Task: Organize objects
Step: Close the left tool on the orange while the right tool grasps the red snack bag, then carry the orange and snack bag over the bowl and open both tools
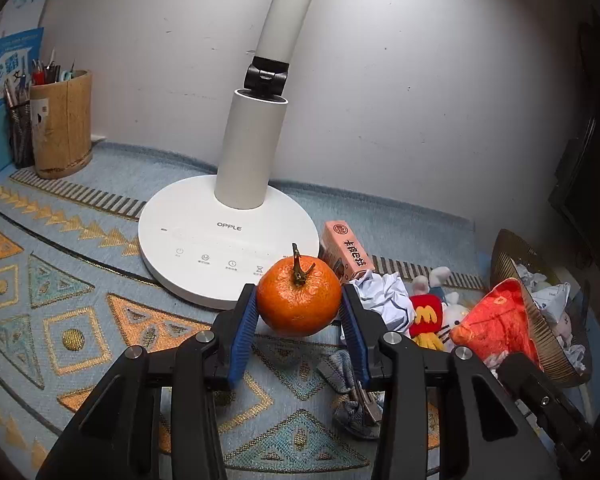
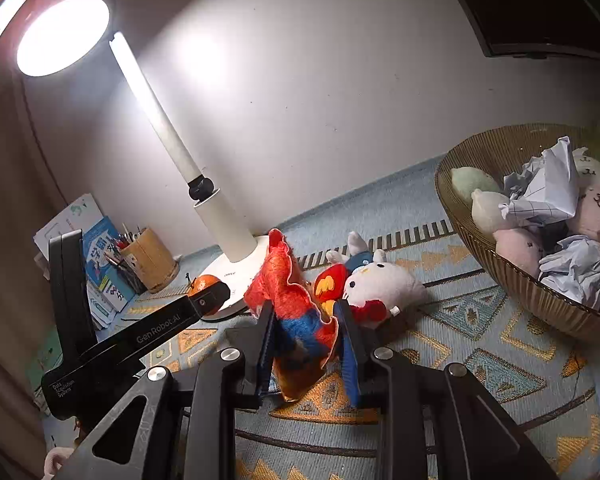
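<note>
My left gripper (image 1: 299, 304) is shut on an orange mandarin (image 1: 299, 300) with a stem and holds it above the patterned mat, in front of the white lamp base (image 1: 220, 240). The mandarin also shows in the right wrist view (image 2: 202, 283). My right gripper (image 2: 305, 312) is shut on a red, orange and blue plush toy (image 2: 290, 292) and holds it upright above the mat. That plush also shows in the left wrist view (image 1: 496, 324), next to the brown ribbed bowl (image 1: 540, 320).
A white bunny plush (image 2: 384, 284), a red plush with a yellow M (image 2: 328, 284), crumpled paper (image 1: 384, 294), a pink carton (image 1: 346, 250) and grey cloth (image 1: 352, 400) lie on the mat. The bowl (image 2: 540, 300) holds plushes and paper. A pen holder (image 1: 62, 120) stands far left.
</note>
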Demonstrator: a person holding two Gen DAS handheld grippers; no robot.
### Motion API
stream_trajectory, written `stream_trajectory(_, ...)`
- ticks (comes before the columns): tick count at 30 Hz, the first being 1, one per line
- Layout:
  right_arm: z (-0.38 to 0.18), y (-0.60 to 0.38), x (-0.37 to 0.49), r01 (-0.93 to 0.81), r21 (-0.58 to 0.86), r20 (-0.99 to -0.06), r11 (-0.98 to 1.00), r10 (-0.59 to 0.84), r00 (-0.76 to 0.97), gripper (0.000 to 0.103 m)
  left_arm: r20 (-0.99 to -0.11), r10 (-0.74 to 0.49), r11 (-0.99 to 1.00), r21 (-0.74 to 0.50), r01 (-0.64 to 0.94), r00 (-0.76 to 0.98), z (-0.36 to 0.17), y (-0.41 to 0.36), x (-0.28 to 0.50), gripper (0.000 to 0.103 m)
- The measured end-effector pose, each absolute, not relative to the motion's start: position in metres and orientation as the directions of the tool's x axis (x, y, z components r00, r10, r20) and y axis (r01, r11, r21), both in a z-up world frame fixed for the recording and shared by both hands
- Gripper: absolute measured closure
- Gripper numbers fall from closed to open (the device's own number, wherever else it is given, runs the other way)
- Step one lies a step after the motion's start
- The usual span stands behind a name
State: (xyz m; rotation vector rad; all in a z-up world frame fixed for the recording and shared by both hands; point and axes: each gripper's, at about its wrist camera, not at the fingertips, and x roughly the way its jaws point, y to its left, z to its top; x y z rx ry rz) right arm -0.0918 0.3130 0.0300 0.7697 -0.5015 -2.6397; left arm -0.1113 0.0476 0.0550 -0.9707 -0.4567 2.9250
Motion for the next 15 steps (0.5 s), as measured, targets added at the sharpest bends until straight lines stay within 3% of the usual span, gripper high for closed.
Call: stream_trajectory(15,0.03,0.307,-0.094,0.258,0.418,-0.443,-0.871,-0.443,-0.78,0.075,-0.595,0.076,-0.962,-0.254,0.098,-0.8,0.051,0.053,-0.113,0.065)
